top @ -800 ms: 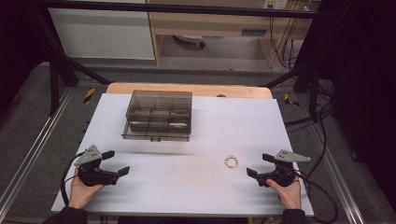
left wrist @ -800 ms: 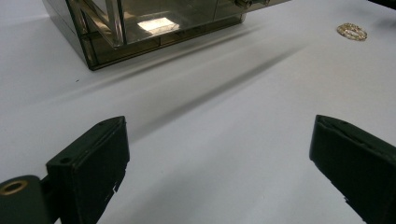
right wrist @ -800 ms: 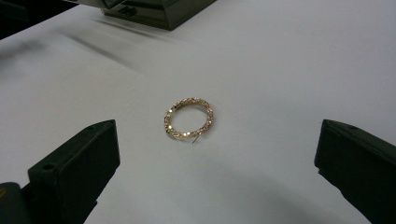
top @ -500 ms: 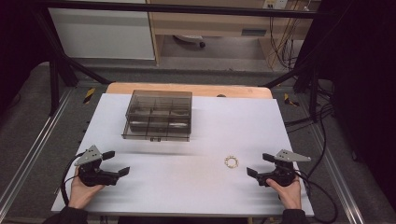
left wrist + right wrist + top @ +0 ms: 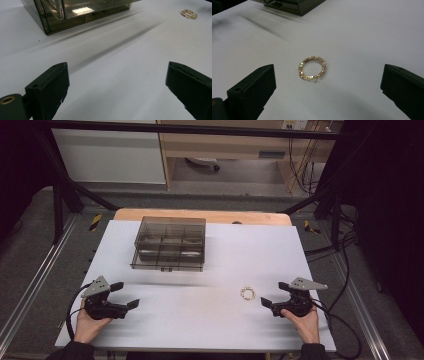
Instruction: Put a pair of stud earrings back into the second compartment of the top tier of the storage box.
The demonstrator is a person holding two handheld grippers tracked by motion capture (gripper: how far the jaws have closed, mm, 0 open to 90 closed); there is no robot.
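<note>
A small gold beaded ring [image 5: 247, 293] [image 5: 312, 68] lies flat on the white table, right of centre. My right gripper [image 5: 275, 295] [image 5: 327, 92] rests just to its right, open, jaws wide apart and pointing at the ring, nothing between them. My left gripper [image 5: 126, 295] [image 5: 117, 87] sits at the near left, open and empty, aimed across the table; the ring [image 5: 189, 14] is far off at the upper right of its view. A smoky clear plastic compartment box [image 5: 170, 243] [image 5: 75, 12] [image 5: 292, 5] stands at the back centre.
The white table top [image 5: 200, 320] ends at a wooden strip [image 5: 200, 215] at the far side. Black frame bars and cables run along the right edge [image 5: 340, 270]. A person's hands hold both grippers near the front edge.
</note>
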